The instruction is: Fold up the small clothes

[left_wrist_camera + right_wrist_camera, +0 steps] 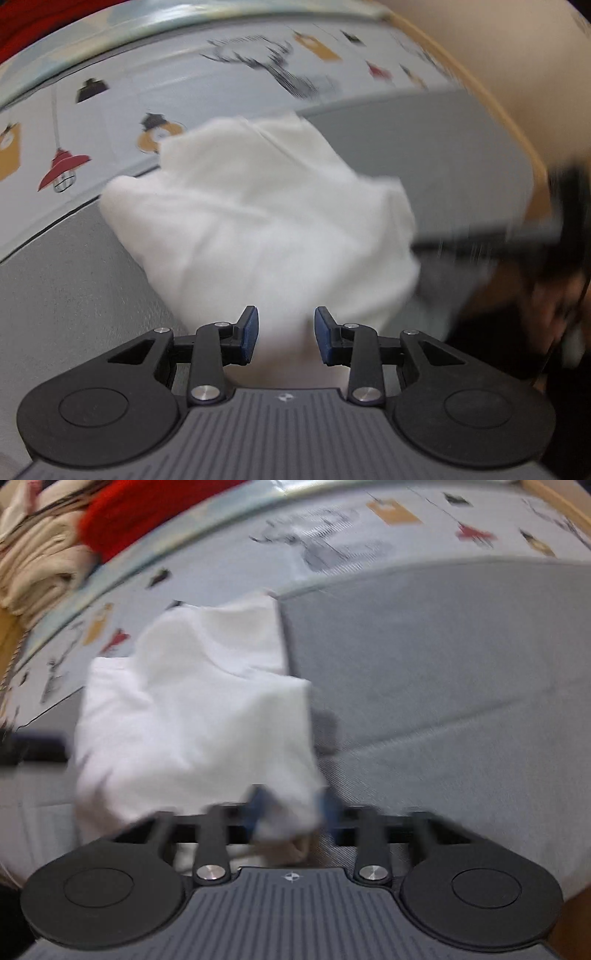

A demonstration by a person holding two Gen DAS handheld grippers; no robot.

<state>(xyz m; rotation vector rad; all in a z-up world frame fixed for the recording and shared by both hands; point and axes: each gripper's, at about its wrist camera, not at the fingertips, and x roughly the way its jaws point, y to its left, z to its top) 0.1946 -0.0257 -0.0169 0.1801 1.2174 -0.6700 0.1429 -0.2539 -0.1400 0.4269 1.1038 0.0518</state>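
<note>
Folding barely begun, judging by the lie of things. One white garment (258,221) lying rumpled on the grey mat (443,664), toward the mat's far left corner, with its far end spilling over the mat's edge onto the printed cloth (147,85) that covers the bench (550,496). No clean rectangle yet: several soft humps, one flap turned over, edges uneven. Near end of the fabric drawn up toward both cameras. Probably being spread or given a first fold; flattening, squaring and the remaining folds all left to do. Beyond the far left edge of the bench, a heap of beige and red clothes (48,554); impossible to say whether finished or waiting.

Left tongs (284,332): partly open, blue pads well apart, pointing steeply down over the near end of the garment. White fabric visible in the gap and below it, yet not pinched by either pad; released, gripping nothing.

Right tongs (291,812): badly smeared by motion. A near corner of the garment bunched up between the blurred pads and draped over one of them. Pad contact not sharp enough to read outright; judged clenched on that corner, since the cloth rises to meet the pads instead of lying flat.
</note>
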